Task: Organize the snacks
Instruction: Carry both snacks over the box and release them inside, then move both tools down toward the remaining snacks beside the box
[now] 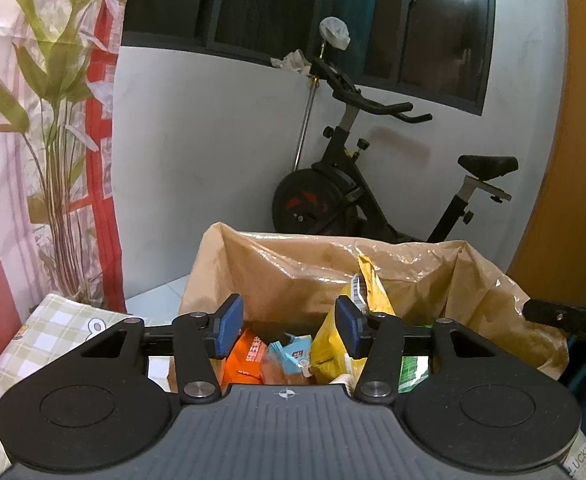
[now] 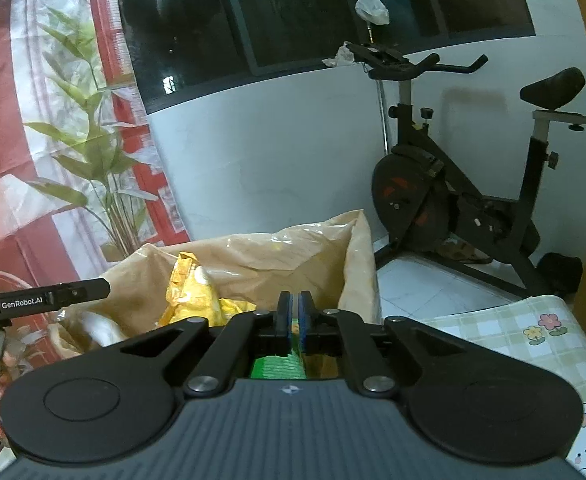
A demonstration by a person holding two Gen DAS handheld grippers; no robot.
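Note:
A tan plastic bag [image 1: 293,268] stands open on the table and holds several snack packs: a yellow pack [image 1: 333,344], an orange pack [image 1: 247,360], a light blue pack [image 1: 289,354] and a green pack [image 1: 413,372]. My left gripper [image 1: 289,326] is open and empty, its blue pads [image 1: 229,326] apart above the bag's mouth. In the right wrist view the bag [image 2: 293,256] and the yellow pack [image 2: 191,296] show again. My right gripper [image 2: 294,320] is shut with nothing seen between the pads, just above the green pack [image 2: 279,366].
The table has a checked cloth [image 2: 525,344] with cartoon prints. An exercise bike [image 1: 373,184] stands on the floor behind the bag, by a white wall. A red floral curtain [image 1: 33,140] hangs at the left. The other gripper's body [image 2: 41,300] shows at the left edge.

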